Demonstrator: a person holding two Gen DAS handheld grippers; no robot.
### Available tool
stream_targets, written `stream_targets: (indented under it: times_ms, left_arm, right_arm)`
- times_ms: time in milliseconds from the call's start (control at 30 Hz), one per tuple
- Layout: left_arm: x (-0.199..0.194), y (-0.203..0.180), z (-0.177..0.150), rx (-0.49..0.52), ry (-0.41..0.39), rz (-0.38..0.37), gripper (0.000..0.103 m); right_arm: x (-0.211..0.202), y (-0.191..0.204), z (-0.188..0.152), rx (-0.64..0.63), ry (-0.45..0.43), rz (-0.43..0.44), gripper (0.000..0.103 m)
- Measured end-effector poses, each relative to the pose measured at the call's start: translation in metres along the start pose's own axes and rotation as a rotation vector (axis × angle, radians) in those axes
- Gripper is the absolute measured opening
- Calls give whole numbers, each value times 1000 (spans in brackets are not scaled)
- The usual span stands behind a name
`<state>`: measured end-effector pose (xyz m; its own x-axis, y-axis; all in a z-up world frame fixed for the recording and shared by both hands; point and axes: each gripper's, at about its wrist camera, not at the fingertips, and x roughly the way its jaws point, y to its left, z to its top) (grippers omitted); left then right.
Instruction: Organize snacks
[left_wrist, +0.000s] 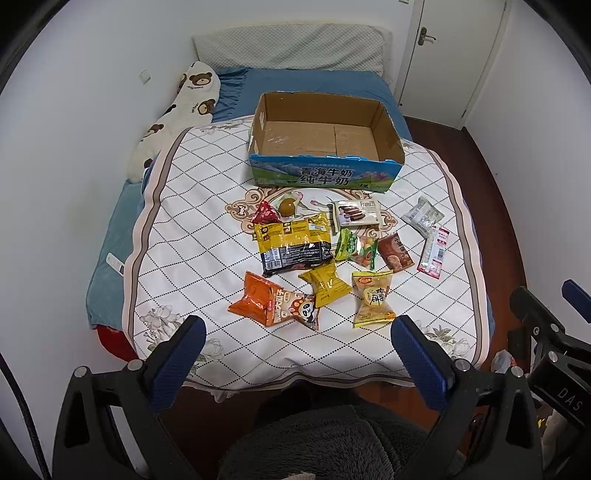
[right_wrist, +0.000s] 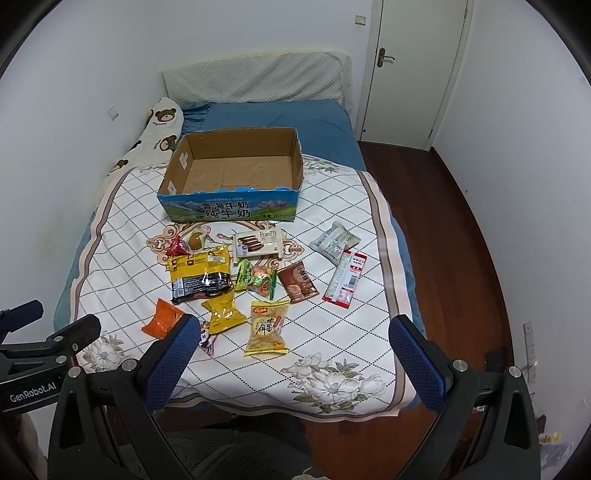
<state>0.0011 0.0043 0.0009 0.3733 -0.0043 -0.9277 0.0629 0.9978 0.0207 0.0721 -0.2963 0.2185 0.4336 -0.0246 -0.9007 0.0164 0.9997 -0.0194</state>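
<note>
An empty cardboard milk box (left_wrist: 325, 168) (right_wrist: 229, 206) stands open on the quilt toward the head of the bed. Several snack packets lie in front of it: a large yellow-black bag (left_wrist: 293, 243) (right_wrist: 199, 275), an orange panda bag (left_wrist: 273, 302) (right_wrist: 162, 319), a yellow biscuit packet (left_wrist: 373, 297) (right_wrist: 267, 326), a Franzzi wafer pack (left_wrist: 358, 213) (right_wrist: 258, 242) and a red-white strip (left_wrist: 434, 251) (right_wrist: 345, 278). My left gripper (left_wrist: 297, 328) and right gripper (right_wrist: 295, 328) are both open and empty, held above the foot of the bed, short of the snacks.
The white diamond-pattern quilt (left_wrist: 192, 236) (right_wrist: 354, 332) covers the blue bed. A bear-print bolster (left_wrist: 184, 107) lies along the left wall. A pillow (right_wrist: 258, 79) leans at the headboard. A door (right_wrist: 413, 66) and wooden floor (right_wrist: 454, 258) are on the right.
</note>
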Motion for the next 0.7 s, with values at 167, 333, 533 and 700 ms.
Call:
stream_targets:
  times_ms: [167,333,533,700]
  left_arm:
    - [0,2,0,0,-2,1,103]
    - [0,2,0,4,-3,4,103]
    - [-1,1,1,9,-6,1,103]
    - [-1,2,3,9,-9,3,103]
  right_arm:
    - [1,2,1,1,0,6,103]
    - [1,2,1,4,-3,8,103]
    - [1,1,2,7,-3,7,103]
    - [2,0,3,10,-7,7,103]
